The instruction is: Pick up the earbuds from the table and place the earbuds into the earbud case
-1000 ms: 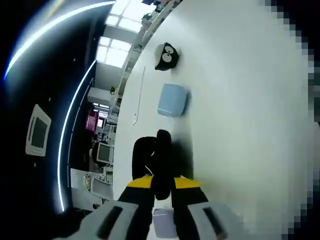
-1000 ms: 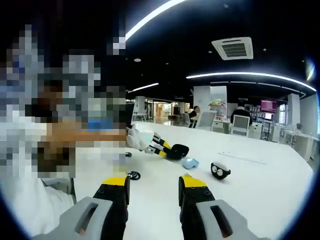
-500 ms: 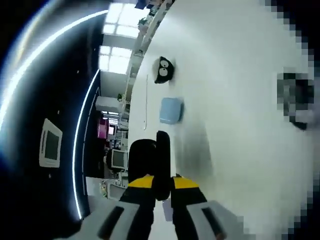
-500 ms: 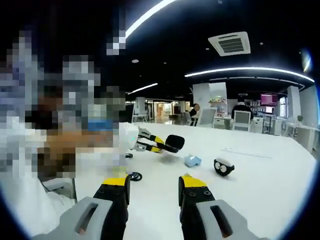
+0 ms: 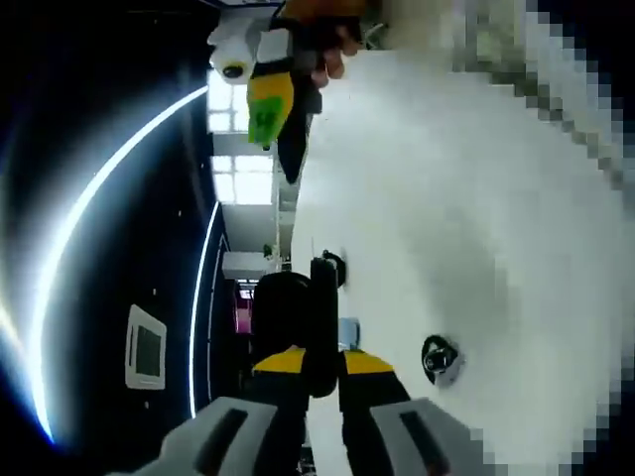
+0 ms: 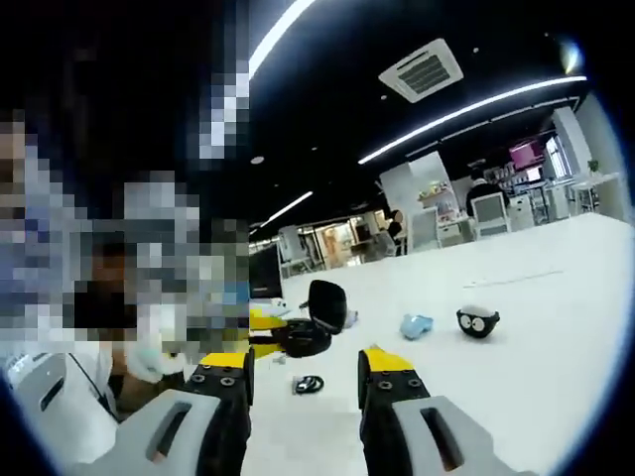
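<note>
left tongs [image 5: 316,365] pinching open black case [image 5: 298,317]; right tongs [image 6: 303,372] spread, nothing held. earbud [image 5: 438,358] on bench [image 5: 476,218] at 3 o'clock of left tongs.

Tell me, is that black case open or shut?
Open: the black case, held in the left fingers, has its lid raised above the base.

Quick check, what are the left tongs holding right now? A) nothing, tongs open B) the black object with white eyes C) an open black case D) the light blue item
C: in the left gripper view the left tongs are closed on the open black case; the right gripper view shows the case lifted off the white table, its lid up.
</note>
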A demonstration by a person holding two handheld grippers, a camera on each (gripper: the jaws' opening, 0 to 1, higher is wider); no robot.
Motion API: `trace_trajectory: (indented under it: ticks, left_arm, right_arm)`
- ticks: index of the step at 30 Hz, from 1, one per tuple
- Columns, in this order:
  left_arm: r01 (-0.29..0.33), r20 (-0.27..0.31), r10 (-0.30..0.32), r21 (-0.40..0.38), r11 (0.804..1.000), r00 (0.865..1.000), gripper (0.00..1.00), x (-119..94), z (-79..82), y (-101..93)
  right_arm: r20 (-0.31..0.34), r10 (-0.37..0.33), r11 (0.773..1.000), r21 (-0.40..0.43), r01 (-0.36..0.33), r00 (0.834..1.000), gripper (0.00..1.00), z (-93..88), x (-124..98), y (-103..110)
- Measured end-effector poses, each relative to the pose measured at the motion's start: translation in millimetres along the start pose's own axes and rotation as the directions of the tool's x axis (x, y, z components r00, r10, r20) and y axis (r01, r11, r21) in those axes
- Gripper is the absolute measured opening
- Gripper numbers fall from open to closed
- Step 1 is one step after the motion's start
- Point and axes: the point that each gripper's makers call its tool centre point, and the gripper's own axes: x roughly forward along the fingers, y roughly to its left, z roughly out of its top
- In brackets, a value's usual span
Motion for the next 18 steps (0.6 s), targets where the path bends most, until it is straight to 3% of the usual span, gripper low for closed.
trace_trajectory:
  ticks: [6,10,12,16,18]
  left_arm:
    - [0.014,0.042,-0.013,-0.010,1.000,0.999,0.13,-28.0,48.4,-2.5]
    - [0.006,0.059,-0.008,0.031,1.000,0.998,0.13,-36.0,67.5,-2.5]
    - [0.014,0.060,-0.016,0.043,0.999,0.998,0.13,-36.2,68.9,-4.9]
    - [0.014,0.077,-0.020,0.079,0.997,0.997,0.13,-35.8,75.3,-10.1]
    - [0.020,0.077,-0.027,0.084,0.996,0.997,0.13,-33.7,74.9,-11.7]
  right_arm:
    - [0.024,0.007,1.000,0.009,-0.008,1.000,0.42,0.6,6.3,5.7]
    - [0.009,0.018,0.999,0.028,-0.018,1.000,0.42,-5.6,10.2,8.0]
    - [0.003,0.059,0.996,0.073,-0.059,0.998,0.35,-7.1,11.3,17.2]
    - [-0.027,0.065,0.997,0.049,-0.064,0.998,0.08,-12.5,12.1,19.3]
    - [-0.034,0.062,0.997,0.041,-0.060,0.998,0.07,-14.6,12.8,19.2]
